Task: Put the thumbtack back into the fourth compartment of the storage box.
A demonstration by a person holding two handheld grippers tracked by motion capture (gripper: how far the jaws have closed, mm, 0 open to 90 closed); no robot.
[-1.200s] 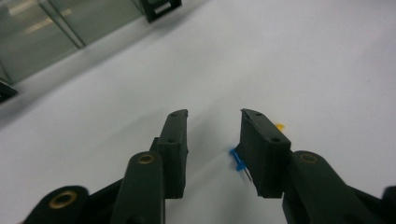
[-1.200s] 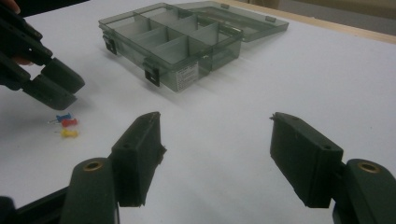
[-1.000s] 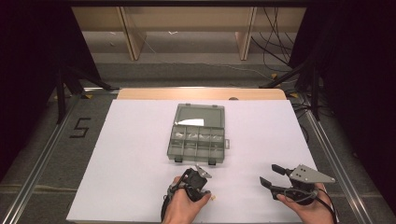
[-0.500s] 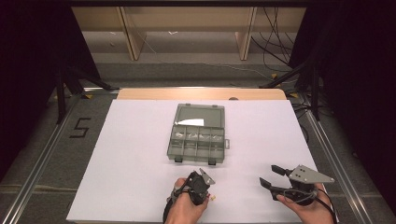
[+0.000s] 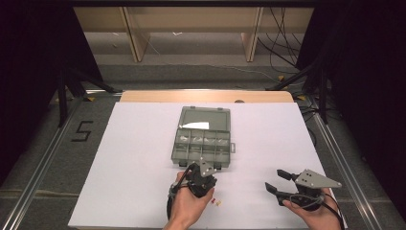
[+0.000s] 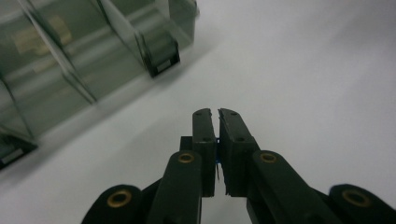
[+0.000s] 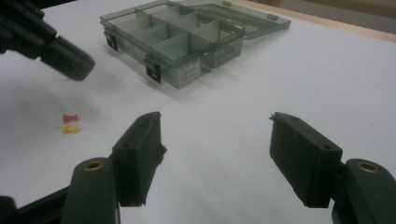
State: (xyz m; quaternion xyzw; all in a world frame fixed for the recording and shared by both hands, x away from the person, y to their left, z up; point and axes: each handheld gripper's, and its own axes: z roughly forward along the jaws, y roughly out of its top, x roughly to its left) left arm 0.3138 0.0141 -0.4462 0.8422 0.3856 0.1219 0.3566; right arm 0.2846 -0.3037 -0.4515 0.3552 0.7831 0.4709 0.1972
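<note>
My left gripper [image 6: 217,114] hovers low over the white table, just in front of the clear grey compartment box [image 5: 203,139]. Its jaws have just been closing and now pinch a tiny blue pushpin [image 6: 217,161], whose thin metal point hangs below the pads. In the high view the left gripper [image 5: 203,179] sits near the box's front edge. A red pushpin [image 7: 71,117] and a yellow pushpin [image 7: 70,129] lie on the table under it. My right gripper [image 7: 215,126] rests at the front right [image 5: 274,180], open with nothing between its fingers.
The box stands mid-table with its lid [image 5: 205,117] laid back flat and several divided compartments toward me. White table surface [image 5: 134,158] stretches to the left. A wooden strip [image 5: 206,96] borders the far edge, with dark stands and cables beyond.
The left gripper has shifted slightly by the box's front edge. The right gripper has not moved.
</note>
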